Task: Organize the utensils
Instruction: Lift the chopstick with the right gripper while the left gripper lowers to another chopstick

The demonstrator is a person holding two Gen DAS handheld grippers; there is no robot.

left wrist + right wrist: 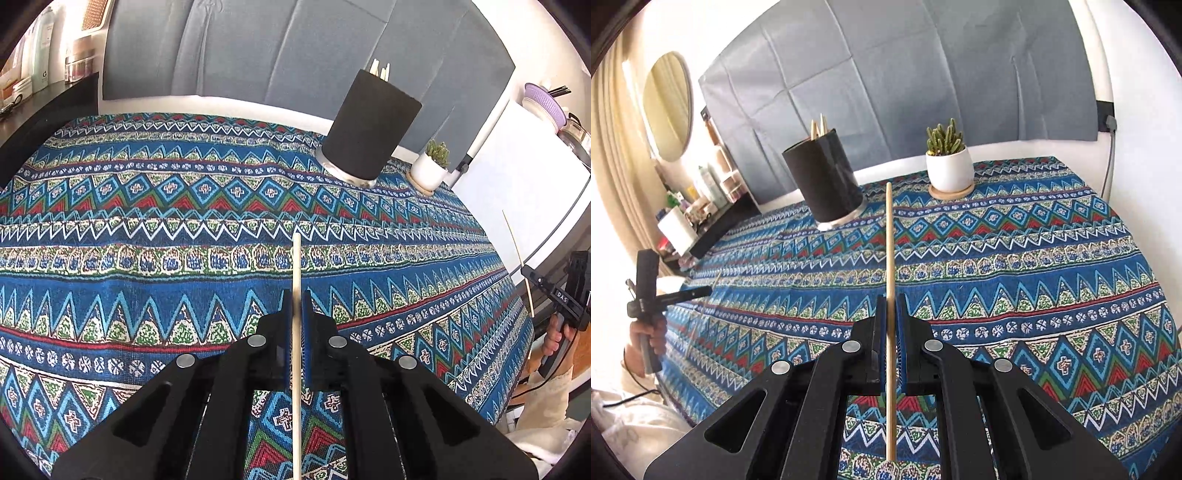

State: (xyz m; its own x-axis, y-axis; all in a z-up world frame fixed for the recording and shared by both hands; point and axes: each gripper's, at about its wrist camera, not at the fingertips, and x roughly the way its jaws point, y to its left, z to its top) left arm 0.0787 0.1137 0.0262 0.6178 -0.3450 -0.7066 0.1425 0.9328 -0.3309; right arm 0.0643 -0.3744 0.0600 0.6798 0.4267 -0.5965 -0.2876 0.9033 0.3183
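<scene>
Reading "DAS" on right tongs

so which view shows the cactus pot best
The right wrist view: the cactus pot stands whole, upright on its wooden coaster, right of the black holder. In the left wrist view the pot is small, near the frame's right edge, distorted.

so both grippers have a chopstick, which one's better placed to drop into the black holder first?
Probably the right gripper. Its chopstick points almost at the black holder, just left of its tip. The left gripper sees the holder farther off to the right of its chopstick.
</scene>
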